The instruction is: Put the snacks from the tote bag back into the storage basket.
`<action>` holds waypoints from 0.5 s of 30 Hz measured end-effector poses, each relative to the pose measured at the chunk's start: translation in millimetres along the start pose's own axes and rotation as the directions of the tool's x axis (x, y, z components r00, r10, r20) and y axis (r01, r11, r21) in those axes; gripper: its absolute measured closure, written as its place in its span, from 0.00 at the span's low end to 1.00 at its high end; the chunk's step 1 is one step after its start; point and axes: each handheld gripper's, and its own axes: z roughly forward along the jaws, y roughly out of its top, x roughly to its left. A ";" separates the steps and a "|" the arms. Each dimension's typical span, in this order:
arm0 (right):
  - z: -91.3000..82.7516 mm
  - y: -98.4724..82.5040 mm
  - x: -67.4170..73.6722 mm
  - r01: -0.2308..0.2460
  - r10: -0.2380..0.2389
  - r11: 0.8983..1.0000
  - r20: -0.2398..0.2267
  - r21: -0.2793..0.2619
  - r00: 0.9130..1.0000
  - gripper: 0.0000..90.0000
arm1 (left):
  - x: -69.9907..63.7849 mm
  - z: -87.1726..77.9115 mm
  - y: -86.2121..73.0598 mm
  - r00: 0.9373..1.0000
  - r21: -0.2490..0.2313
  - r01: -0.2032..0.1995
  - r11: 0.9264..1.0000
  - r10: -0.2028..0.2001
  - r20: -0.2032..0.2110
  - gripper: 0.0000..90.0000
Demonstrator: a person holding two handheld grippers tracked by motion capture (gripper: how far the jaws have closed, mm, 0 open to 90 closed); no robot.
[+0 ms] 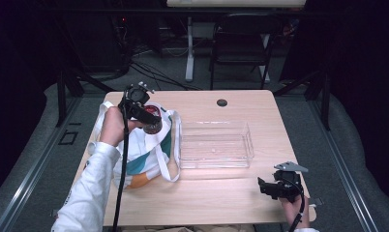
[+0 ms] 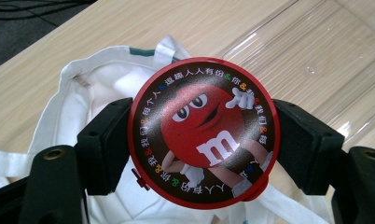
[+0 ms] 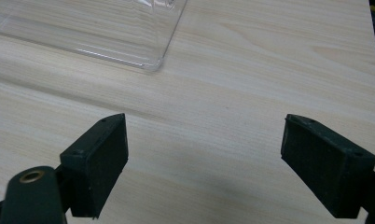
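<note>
Left tongs (image 2: 204, 140) pinch a round red candy tin (image 2: 203, 132) by its rim, pads on opposite edges, held in the air over the cloth bag (image 2: 83, 107). In the high view the tin (image 1: 152, 121) sits left of centre, above the bag (image 1: 144, 150), apart from the clear tray (image 1: 214, 145) to its right.

Risks: the grip is on a smooth curved rim with small contact, so the tin could twist or slip out if the hand tilts or swings fast, and fall back into the bag or onto the worktop (image 1: 216, 193). The bag handle (image 1: 166, 164) lies just beside the tray's left wall and could snag on a low pass. A hard set-down could shove the light tray.

Containers: the bag mouth is open, white lining visible, nothing else inside that I can make out. The clear tray looks empty.

Right tongs (image 3: 204, 158) are spread wide, nothing between them, low over bare worktop (image 3: 232, 84) near the tray corner (image 3: 153, 60); lower right in the high view (image 1: 267, 187).
</note>
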 end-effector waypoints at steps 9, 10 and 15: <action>-0.2 -0.1 0.1 0.000 0.000 1.000 0.000 0.000 1.000 0.16 | -13.4 4.9 11.0 0.999 0.009 -0.035 0.999 0.035 0.019 0.29; -0.2 -0.1 0.1 0.000 0.000 1.000 0.000 0.001 1.000 0.16 | -13.4 4.9 11.0 0.999 0.009 -0.035 0.999 0.035 0.019 0.29; -0.3 -0.1 -0.1 0.000 0.000 1.000 0.000 0.000 1.000 0.16 | -19.9 7.9 15.5 0.998 0.010 -0.050 0.999 0.050 0.028 0.29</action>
